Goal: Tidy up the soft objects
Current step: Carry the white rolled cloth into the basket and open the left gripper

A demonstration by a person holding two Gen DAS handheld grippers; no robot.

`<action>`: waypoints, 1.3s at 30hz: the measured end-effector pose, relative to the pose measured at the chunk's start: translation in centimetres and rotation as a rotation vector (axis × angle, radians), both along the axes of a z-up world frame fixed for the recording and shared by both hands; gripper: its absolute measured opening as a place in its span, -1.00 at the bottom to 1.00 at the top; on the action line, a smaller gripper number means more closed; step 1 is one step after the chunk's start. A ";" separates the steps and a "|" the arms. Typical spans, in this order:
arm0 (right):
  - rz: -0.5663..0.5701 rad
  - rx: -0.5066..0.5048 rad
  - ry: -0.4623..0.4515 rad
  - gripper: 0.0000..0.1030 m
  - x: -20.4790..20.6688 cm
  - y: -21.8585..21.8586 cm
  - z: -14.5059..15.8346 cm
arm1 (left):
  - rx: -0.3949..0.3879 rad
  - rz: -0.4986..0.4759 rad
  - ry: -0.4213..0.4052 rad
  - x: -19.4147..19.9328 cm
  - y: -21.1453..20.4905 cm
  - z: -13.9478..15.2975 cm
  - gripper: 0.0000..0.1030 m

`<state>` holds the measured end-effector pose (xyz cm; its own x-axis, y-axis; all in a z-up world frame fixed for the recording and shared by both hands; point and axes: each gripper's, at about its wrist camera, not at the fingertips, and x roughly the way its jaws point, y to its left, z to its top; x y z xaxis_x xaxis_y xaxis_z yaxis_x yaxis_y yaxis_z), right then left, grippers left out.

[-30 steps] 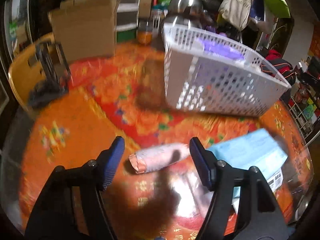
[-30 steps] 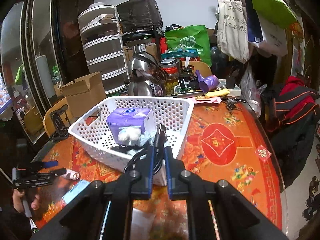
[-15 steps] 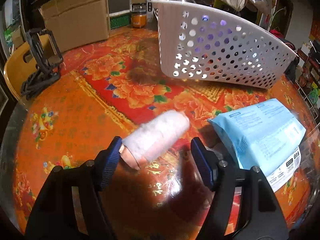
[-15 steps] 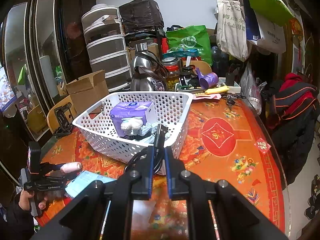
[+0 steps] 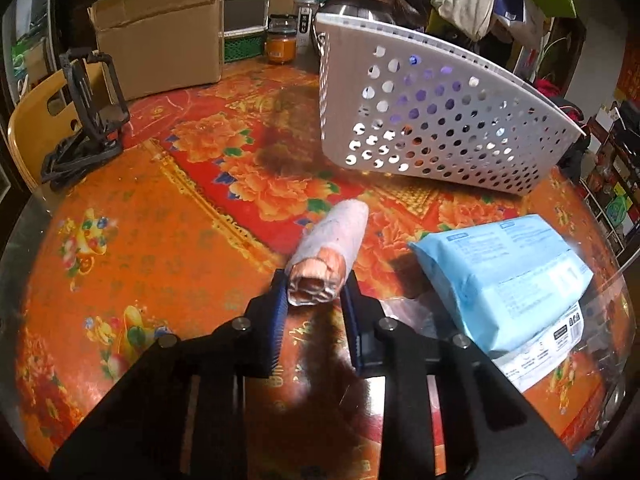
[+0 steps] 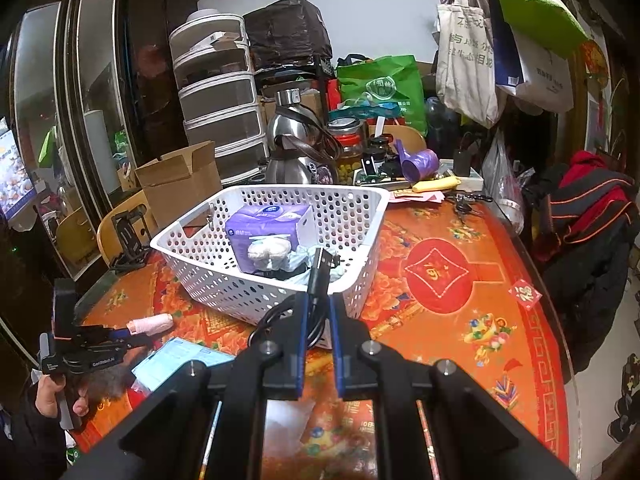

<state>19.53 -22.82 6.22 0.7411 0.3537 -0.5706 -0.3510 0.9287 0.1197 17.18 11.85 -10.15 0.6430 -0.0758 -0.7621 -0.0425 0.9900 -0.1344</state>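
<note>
Since the rolled pink cloth (image 5: 330, 254) looks light and squashy, the left gripper (image 5: 314, 294), jaws just closed, rightly pinches its end, while the right gripper (image 6: 317, 314) clamps a black cable (image 6: 318, 276).

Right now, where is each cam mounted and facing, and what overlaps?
Left wrist: on the left gripper, angled down at the orange floral tablecloth; its blue-padded fingers, having just closed, pinch a pink rolled cloth.
Right wrist: on the right gripper, facing across the table; its fingers clamp a black cable; a hand shows lower left.
Shared: white perforated plastic basket, pale blue soft pack, pink cloth.
</note>
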 end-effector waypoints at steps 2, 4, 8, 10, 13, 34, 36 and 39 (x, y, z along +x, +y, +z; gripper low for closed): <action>0.001 0.000 -0.004 -0.83 -0.1 0.0 0.0 | -0.016 0.009 -0.031 -0.6 0.0 0.5 -0.56; 0.002 0.003 -0.006 -0.83 -0.1 0.0 0.1 | -0.039 -0.001 -0.062 -1.4 -0.2 1.3 -0.57; 0.004 0.005 -0.007 -0.83 -0.2 0.1 0.1 | -0.031 -0.022 -0.086 -2.2 -1.0 2.2 -0.57; 0.003 0.005 -0.007 -0.83 -0.2 0.1 0.1 | -0.043 -0.023 -0.100 -2.5 -1.1 2.6 -0.57; 0.004 0.005 -0.007 -0.83 -0.3 0.1 0.1 | -0.071 -0.024 -0.113 -2.8 -0.9 3.0 -0.58; 0.011 0.008 0.014 -0.83 -0.3 0.3 -0.8 | -0.115 -0.058 -0.039 -1.5 -1.1 3.6 -1.00; 0.013 0.012 0.016 -0.83 -0.3 0.2 -0.8 | -0.118 -0.068 0.006 -0.6 -1.6 2.5 -0.99; 0.010 0.011 0.012 -0.83 -0.4 0.1 -0.7 | -0.119 -0.044 0.016 -0.3 -1.4 1.6 -0.90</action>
<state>19.16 -22.74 5.52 0.7302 0.3676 -0.5758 -0.3591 0.9236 0.1342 16.91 10.47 -8.50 0.6249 -0.1946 -0.7560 -0.0020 0.9680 -0.2508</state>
